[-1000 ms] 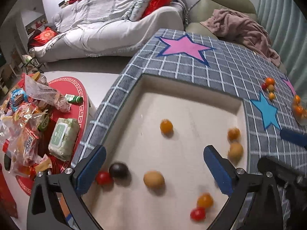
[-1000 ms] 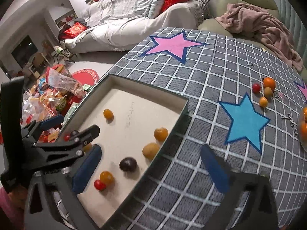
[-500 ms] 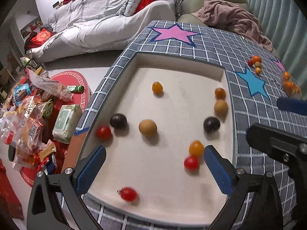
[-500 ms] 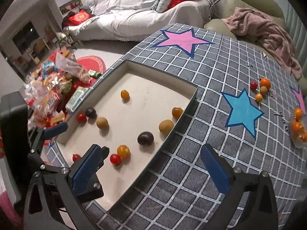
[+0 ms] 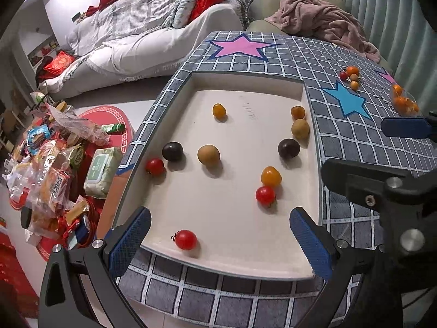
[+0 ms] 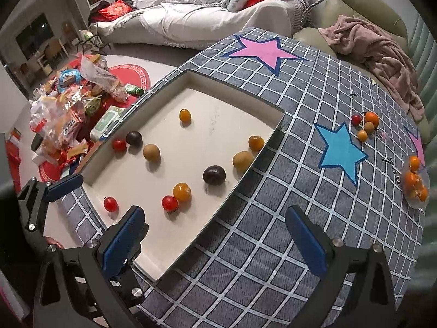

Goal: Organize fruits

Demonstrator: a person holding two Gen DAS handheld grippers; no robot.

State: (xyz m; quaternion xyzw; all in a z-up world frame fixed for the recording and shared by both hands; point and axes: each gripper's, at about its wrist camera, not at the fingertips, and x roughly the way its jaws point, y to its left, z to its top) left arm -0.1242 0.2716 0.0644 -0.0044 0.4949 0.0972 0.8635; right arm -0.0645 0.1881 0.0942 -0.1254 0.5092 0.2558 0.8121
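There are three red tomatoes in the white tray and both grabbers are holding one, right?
Not quite. The three red tomatoes do lie in the white tray, but both grabbers, left and right, have open, empty jaws. Both wrist views show it.

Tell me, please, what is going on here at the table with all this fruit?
A person holds a hand-held gripper in each hand above a recessed white tray set into a checked cloth. Both the left hand-held gripper and the right hand-held gripper are open and empty. Ten small fruits lie loose in the tray, such as a red tomato near its front edge. A few more fruits sit on the cloth.
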